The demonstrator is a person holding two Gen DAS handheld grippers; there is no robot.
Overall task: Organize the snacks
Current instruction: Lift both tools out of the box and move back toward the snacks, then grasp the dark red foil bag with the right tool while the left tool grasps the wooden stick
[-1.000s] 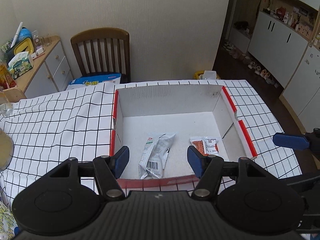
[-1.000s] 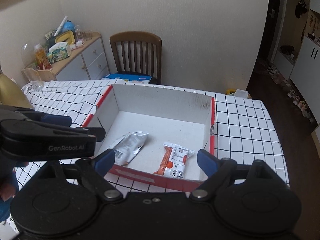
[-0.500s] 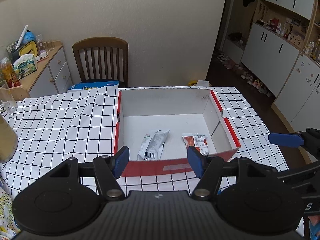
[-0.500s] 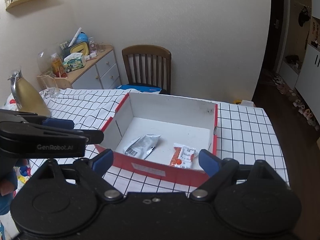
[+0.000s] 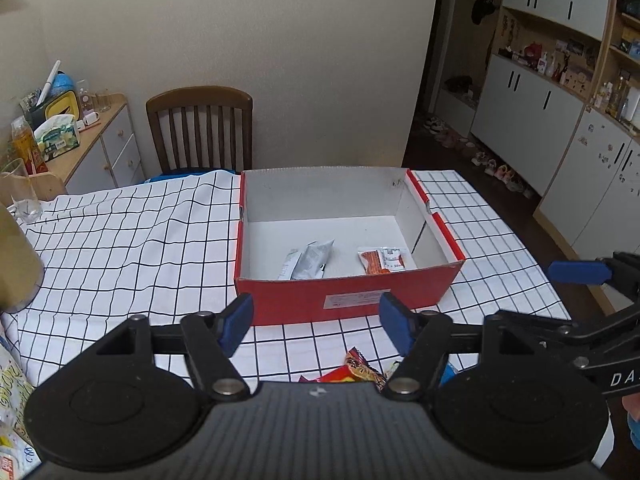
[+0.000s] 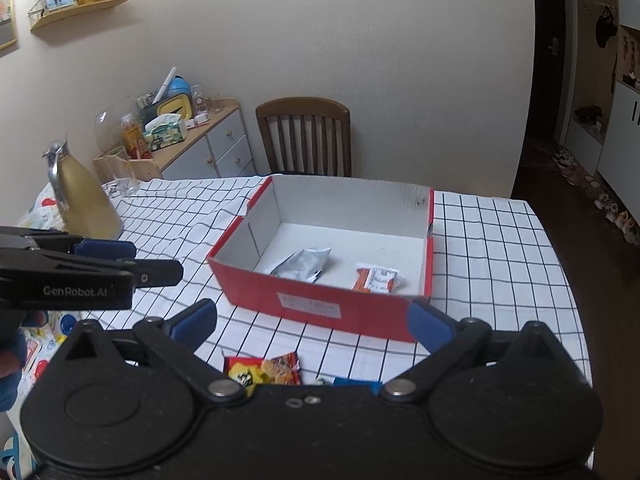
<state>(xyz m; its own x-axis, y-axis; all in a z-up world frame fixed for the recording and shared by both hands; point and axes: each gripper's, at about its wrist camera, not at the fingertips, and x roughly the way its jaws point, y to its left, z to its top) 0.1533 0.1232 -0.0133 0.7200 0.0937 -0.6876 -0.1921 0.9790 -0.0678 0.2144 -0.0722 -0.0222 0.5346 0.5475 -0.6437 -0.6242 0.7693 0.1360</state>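
Two snacks done: silver packet (image 5: 310, 258) and orange packet (image 5: 382, 260) in red box (image 5: 348, 300) ahead of fingers. Red-yellow snack (image 6: 262, 372) on tabletop (image 5: 120, 248) beneath right gripper (image 6: 312, 320), still left. Both pairs of fingers wide, empty; left gripper (image 5: 316, 318) likewise.

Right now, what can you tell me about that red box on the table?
The box is open-topped cardboard, red outside and white inside, with a pale label on its near wall. It sits flat on the checked cloth. Two snacks lie on its floor, apart: a silver packet and an orange-and-white packet. Neither tongs touch it.
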